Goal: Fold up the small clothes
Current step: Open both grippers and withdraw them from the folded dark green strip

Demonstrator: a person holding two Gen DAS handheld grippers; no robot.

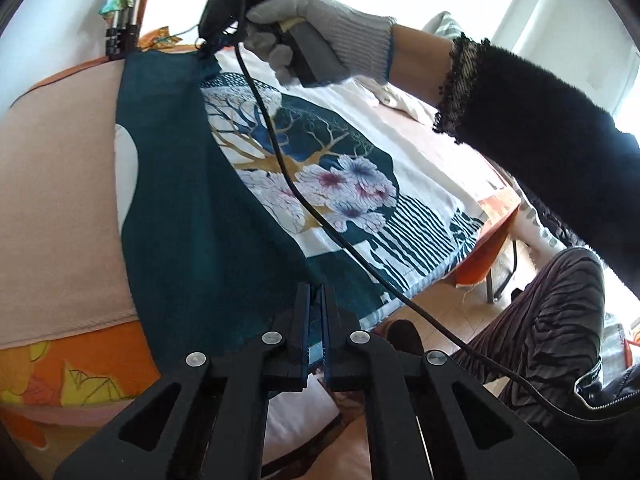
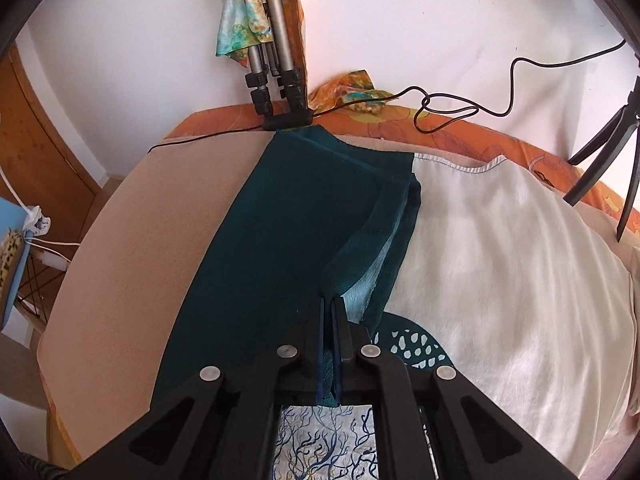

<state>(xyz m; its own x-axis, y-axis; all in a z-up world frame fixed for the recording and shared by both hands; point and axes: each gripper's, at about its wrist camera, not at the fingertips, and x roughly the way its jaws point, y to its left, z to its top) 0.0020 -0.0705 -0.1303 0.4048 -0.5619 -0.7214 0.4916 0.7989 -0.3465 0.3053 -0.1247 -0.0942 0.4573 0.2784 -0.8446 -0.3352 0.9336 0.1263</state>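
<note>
A small top point(image 1: 332, 184) lies flat, white with a teal tree and flower print. Its plain teal side panel point(image 1: 192, 200) is folded over along the left. My left gripper point(image 1: 316, 292) is shut on the teal fabric at the near hem. In the same view a gloved hand point(image 1: 320, 28) holds my right gripper point(image 1: 207, 51) down at the far corner of the teal panel. The right wrist view shows my right gripper point(image 2: 330, 305) shut on a layered fold of teal cloth point(image 2: 288, 220), with the white part of the top point(image 2: 500, 260) to its right.
The top rests on a beige cloth point(image 1: 60, 184) over an orange patterned cover point(image 2: 480, 128). A black cable point(image 1: 320, 220) trails across the print. Tripod legs point(image 2: 276, 80) and a loose cable point(image 2: 460, 108) stand at the far edge, a black stand point(image 2: 600, 152) at right. A person's striped knee point(image 1: 540, 320) is near.
</note>
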